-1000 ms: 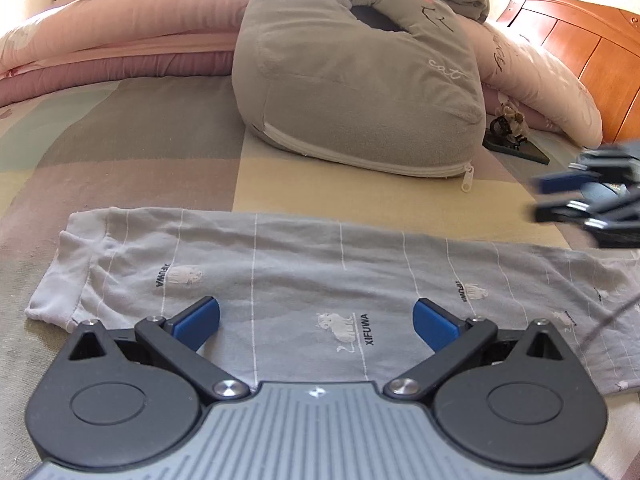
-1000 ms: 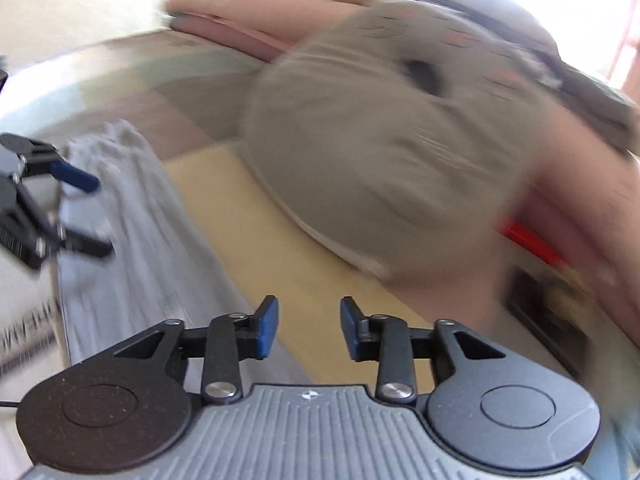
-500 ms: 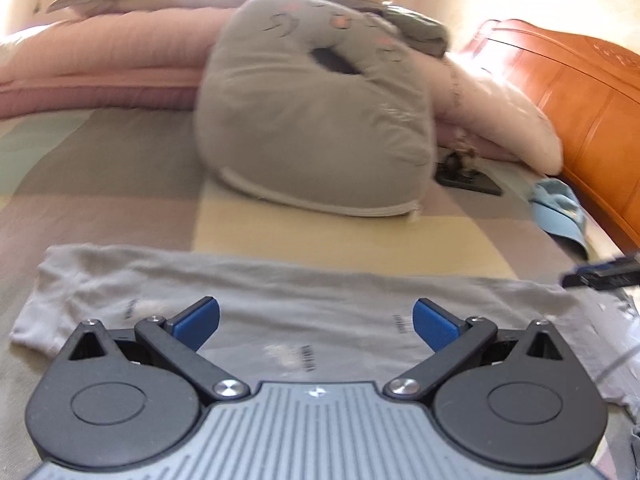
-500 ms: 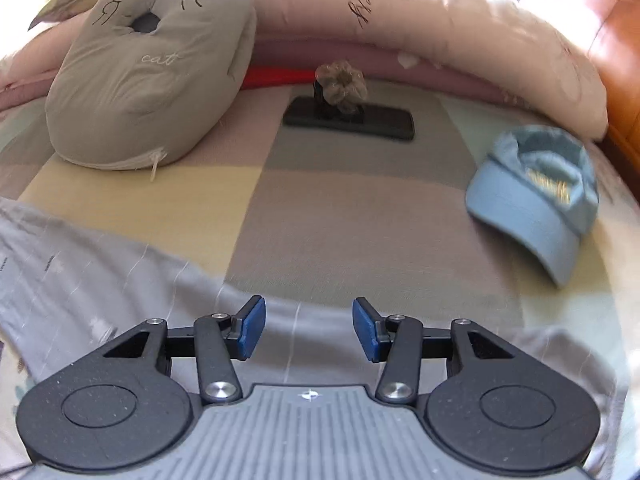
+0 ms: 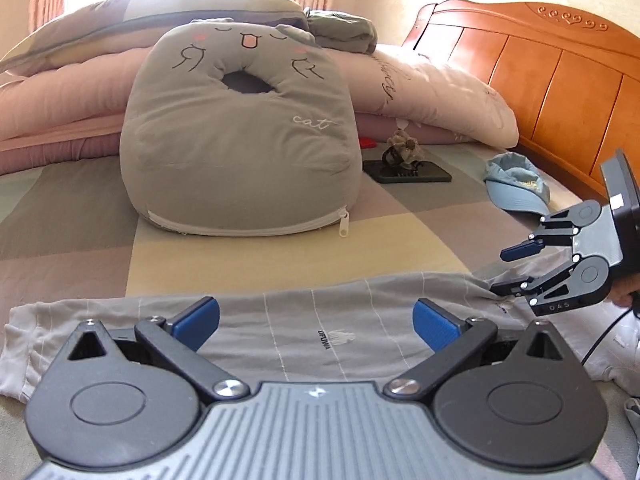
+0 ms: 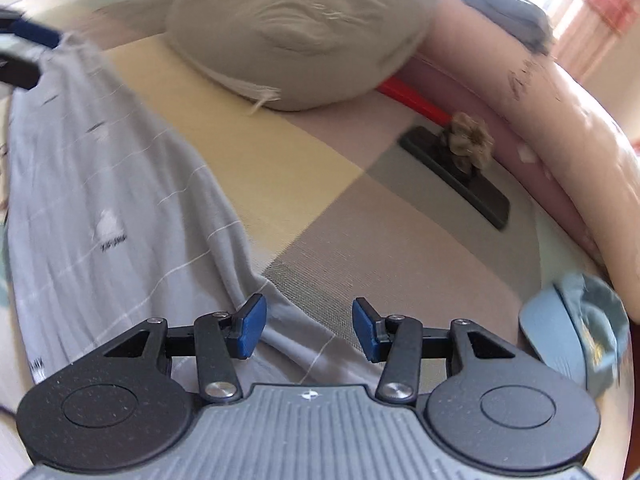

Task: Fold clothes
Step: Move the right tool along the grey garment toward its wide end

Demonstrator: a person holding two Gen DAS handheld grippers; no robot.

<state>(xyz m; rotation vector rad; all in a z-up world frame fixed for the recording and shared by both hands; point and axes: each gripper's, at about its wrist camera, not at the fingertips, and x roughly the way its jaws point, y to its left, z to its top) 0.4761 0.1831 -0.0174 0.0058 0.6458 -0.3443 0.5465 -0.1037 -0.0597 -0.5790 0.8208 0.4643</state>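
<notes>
A light grey garment (image 5: 340, 328) with thin white lines and small printed logos lies flat across the checked bedspread (image 5: 280, 264). My left gripper (image 5: 316, 320) hovers over its middle, jaws wide open, nothing between them. My right gripper (image 5: 516, 268) is at the garment's right end, open, its lower finger at the cloth's rumpled edge. In the right wrist view the garment (image 6: 112, 208) runs away to the left. Its near edge passes under my right gripper (image 6: 308, 330), whose pads stand apart and do not press it. The left gripper (image 6: 24, 48) is a blur at top left.
A big grey cat cushion (image 5: 240, 152) sits behind the garment. A dark phone with a hair clip on it (image 5: 408, 172) and a blue cap (image 5: 516, 188) lie to the right. Pink quilts (image 5: 60, 100) and a wooden headboard (image 5: 560, 80) border the bed.
The left gripper has risen and drawn back, staying open over the garment. The right gripper has swung left from facing the phone and cap and sunk to the garment's right end.
</notes>
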